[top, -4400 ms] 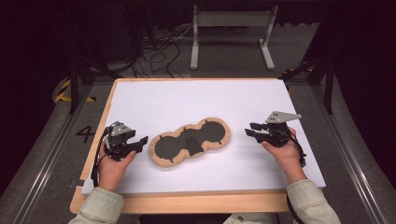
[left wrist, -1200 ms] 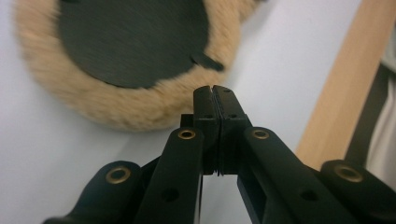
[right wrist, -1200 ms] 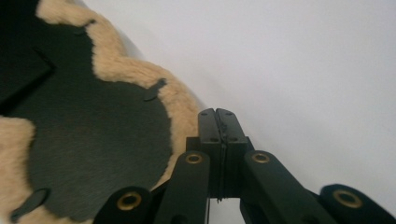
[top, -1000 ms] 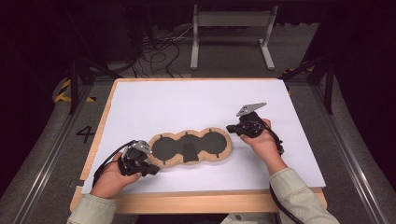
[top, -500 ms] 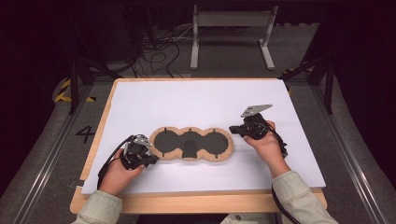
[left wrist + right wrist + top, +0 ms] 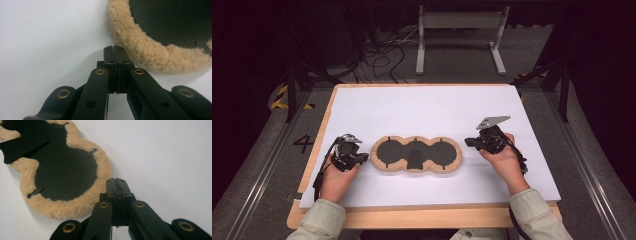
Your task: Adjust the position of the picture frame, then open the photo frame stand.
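Two grippers flanked our fleece-rimmed pad (image 6: 416, 154) mid-table: left gripper (image 6: 362, 159) just off its left end, right gripper (image 6: 469, 142) beside its right end, both jaws pressed together, empty.

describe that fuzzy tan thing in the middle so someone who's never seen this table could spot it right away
On the white table top, look near the front edge, between the left gripper and the right gripper. There lies a flat fleece pad shaped like three joined rounds in a row. Its woolly tan border around a black centre sets it apart from the black grippers.
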{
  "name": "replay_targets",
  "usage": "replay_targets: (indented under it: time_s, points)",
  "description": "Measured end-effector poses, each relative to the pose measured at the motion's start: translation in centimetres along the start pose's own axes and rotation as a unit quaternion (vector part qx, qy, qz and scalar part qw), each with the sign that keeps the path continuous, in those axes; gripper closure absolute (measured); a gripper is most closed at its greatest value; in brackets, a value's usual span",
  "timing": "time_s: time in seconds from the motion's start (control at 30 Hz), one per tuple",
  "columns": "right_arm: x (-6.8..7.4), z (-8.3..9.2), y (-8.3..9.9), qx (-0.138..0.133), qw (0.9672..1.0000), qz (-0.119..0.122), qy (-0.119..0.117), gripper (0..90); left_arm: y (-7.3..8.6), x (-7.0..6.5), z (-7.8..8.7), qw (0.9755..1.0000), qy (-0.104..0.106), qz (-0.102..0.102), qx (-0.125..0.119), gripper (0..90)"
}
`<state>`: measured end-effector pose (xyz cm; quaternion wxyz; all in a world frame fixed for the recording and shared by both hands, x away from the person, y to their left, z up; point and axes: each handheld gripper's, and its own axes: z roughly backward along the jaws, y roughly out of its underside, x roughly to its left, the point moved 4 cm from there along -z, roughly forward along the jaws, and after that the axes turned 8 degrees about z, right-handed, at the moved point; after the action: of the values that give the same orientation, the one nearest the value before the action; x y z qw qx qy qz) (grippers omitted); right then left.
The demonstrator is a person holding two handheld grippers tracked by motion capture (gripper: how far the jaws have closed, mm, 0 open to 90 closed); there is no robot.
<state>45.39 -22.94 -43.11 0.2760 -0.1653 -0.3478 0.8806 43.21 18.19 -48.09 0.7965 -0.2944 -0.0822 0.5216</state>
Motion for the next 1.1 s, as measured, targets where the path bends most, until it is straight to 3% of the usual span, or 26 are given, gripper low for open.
replay_targets:
  time_s: [0.1, 0.17, 0.27, 0.37, 0.5, 0.6, 0.73, 0.87, 1.1]
  points:
    - [-0.3, 0.7, 0.5, 0.0, 1.0, -0.005, 0.006, 90.0, -0.2, -0.3, -0.2, 0.9999, -0.007, -0.01, -0.002, 89.9]
    - [-0.5, 1.1, 0.8, -0.002, 0.9999, -0.01, 0.011, 90.0, -0.3, -0.6, -0.4, 0.9999, 0.008, -0.012, -0.005, 89.9]
    - [-0.8, 1.4, 1.1, -0.003, 0.9998, -0.016, 0.013, 90.0, -0.5, -1.1, -0.7, 0.9998, 0.014, -0.016, -0.006, 89.9]
    - [-0.9, 1.8, 1.4, -0.004, 0.9996, -0.02, 0.017, 90.0, -1.0, -2.3, -1.3, 0.9988, 0.04, -0.026, -0.005, 89.9]
    - [-0.8, 2.3, 1.4, -0.008, 0.9996, -0.019, 0.019, 90.0, -1.3, -3.7, -1.8, 0.9979, 0.043, -0.049, -0.003, 89.9]
    - [-0.5, 2.5, 1.3, -0.01, 0.9997, -0.015, 0.018, 90.0, -1.3, -3.6, -1.6, 0.9975, 0.055, -0.045, -0.001, 89.6]
    - [0.2, 2.7, 1.0, -0.012, 0.9999, -0.006, 0.01, 90.0, -1.5, -3.2, -1.0, 0.9985, 0.036, -0.038, -0.018, 80.0]
    - [1.5, 2.8, 0.6, -0.014, 0.9999, 0.007, -0.003, 90.0, -1.5, -3.3, -0.4, 0.9983, 0.03, -0.039, -0.03, 75.2]
    - [3.8, 2.3, 0.0, -0.004, 0.9986, 0.034, -0.041, 90.0, -1.9, -3.4, 0.7, 0.9971, 0.037, -0.049, -0.044, 66.7]
